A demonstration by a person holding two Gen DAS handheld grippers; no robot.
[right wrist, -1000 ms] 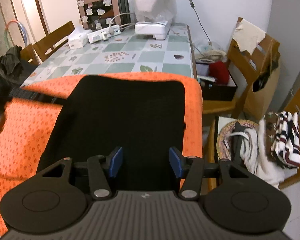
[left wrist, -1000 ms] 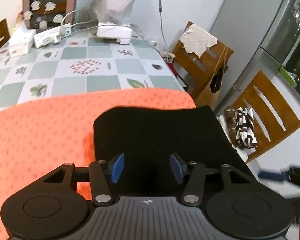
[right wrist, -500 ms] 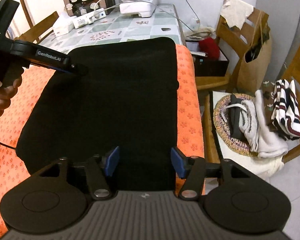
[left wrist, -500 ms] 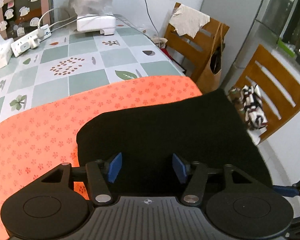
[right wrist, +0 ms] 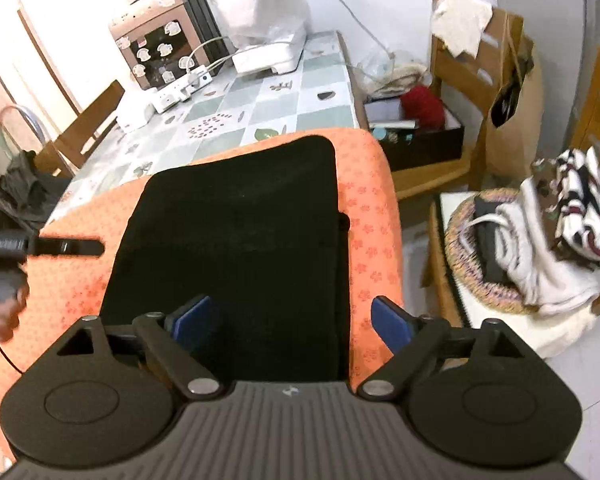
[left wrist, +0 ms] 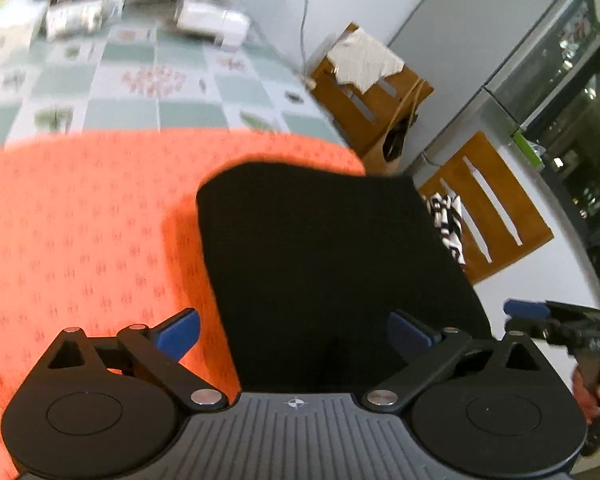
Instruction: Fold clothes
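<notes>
A black folded garment [left wrist: 324, 264] lies flat on an orange patterned cloth [left wrist: 80, 220] at the table's right end; the right wrist view also shows the garment [right wrist: 236, 232] on the orange cloth [right wrist: 372, 240]. My left gripper [left wrist: 294, 332] hovers open over the garment's near left edge, nothing between its blue pads. My right gripper [right wrist: 292, 322] is open above the garment's near right part, also holding nothing. The left gripper's body [right wrist: 40, 246] appears at the left of the right wrist view, held by a hand.
A tiled tablecloth [right wrist: 240, 116] carries a power strip [right wrist: 180, 88], a white appliance [right wrist: 268, 56] and a small cabinet [right wrist: 156, 52] at the back. Wooden chairs [left wrist: 484, 208] stand right of the table, with a basket of clothes [right wrist: 512, 248] and a striped garment [right wrist: 584, 204].
Both grippers have opened wide from a narrower gap. The left gripper has drawn back toward the garment's left edge; the right one has pulled back and risen.
</notes>
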